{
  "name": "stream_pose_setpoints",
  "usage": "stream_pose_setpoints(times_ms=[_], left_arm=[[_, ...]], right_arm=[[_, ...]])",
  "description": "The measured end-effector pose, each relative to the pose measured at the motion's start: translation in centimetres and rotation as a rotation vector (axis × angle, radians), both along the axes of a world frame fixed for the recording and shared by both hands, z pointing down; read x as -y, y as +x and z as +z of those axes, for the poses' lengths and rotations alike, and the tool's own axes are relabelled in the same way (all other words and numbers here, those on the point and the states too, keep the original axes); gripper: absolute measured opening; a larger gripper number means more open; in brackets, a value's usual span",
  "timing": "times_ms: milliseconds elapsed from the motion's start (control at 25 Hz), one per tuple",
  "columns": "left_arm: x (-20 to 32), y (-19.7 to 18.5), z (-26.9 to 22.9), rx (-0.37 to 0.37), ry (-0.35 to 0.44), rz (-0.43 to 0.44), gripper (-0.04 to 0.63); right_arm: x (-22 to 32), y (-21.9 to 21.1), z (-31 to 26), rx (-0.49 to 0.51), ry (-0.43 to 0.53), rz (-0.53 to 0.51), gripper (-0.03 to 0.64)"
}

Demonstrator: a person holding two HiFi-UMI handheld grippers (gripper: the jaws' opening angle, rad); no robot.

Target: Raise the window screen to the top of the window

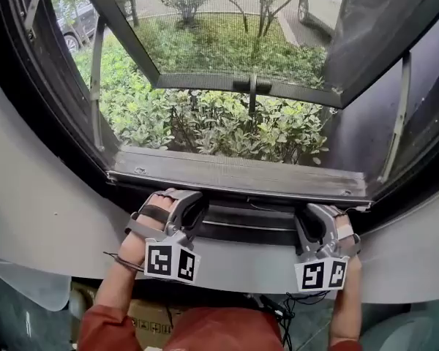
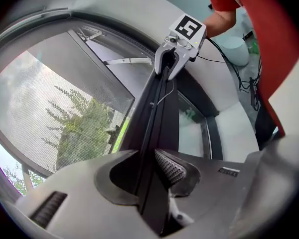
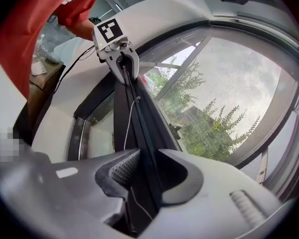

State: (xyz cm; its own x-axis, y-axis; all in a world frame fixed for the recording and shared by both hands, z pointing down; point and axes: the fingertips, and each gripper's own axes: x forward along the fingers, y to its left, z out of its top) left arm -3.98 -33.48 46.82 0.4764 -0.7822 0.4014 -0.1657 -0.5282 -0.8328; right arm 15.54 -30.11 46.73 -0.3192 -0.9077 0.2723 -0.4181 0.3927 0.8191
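The window screen's dark bottom bar [image 1: 249,229] lies low along the window's bottom edge, just behind the white sill [image 1: 51,218]. A grey strip of mesh [image 1: 234,172] shows just beyond it. My left gripper [image 1: 184,205] sits on the bar's left part and my right gripper [image 1: 316,218] on its right part. In the left gripper view the bar [image 2: 152,113] runs between the jaws of the left gripper [image 2: 148,159], which are shut on it, and on to the right gripper [image 2: 172,59]. In the right gripper view the right gripper [image 3: 147,159] clamps the same bar [image 3: 139,118].
The outer sash [image 1: 249,86] is swung outward on side stays [image 1: 96,86], with shrubs [image 1: 205,123] and parked cars [image 1: 318,6] outside. The dark window frame [image 1: 36,101] curves round both sides. A thin cord [image 3: 127,128] hangs along the bar. Cables [image 1: 282,313] trail below the sill.
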Motion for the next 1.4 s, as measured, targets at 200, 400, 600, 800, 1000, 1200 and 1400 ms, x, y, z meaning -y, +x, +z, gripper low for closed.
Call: stream_pose_setpoints(times_ms=[200,400,600,800,1000,1200,1400], left_arm=[[-0.2,-0.1,0.0,0.027,0.016,-0.002,0.095],[-0.1,-0.3,-2.3,0.005,0.104,-0.007,0.077],[0.4,-0.2,-6.5,-0.022,0.264,-0.043,0.052],[0.9,-0.2,-10.1,0.012,0.393,-0.089,0.048],[1.3,-0.1,-16.1,0.072,0.52,-0.141,0.044],[1.4,-0.1,-19.1,0.105,0.618,-0.16,0.043],[1.7,0.0,-22.9,0.123,0.725,-0.178,0.043]], right_arm=[[-0.2,-0.1,0.0,-0.034,-0.014,0.001,0.12],[-0.3,0.0,-2.4,-0.043,0.055,0.01,0.073],[0.2,0.2,-6.4,-0.078,0.175,0.021,0.063],[0.7,0.2,-9.8,-0.168,0.269,0.059,0.049],[1.5,0.3,-16.0,-0.31,0.373,0.143,0.038],[1.6,0.2,-18.9,-0.337,0.454,0.19,0.037],[1.9,0.3,-22.4,-0.357,0.529,0.228,0.037]])
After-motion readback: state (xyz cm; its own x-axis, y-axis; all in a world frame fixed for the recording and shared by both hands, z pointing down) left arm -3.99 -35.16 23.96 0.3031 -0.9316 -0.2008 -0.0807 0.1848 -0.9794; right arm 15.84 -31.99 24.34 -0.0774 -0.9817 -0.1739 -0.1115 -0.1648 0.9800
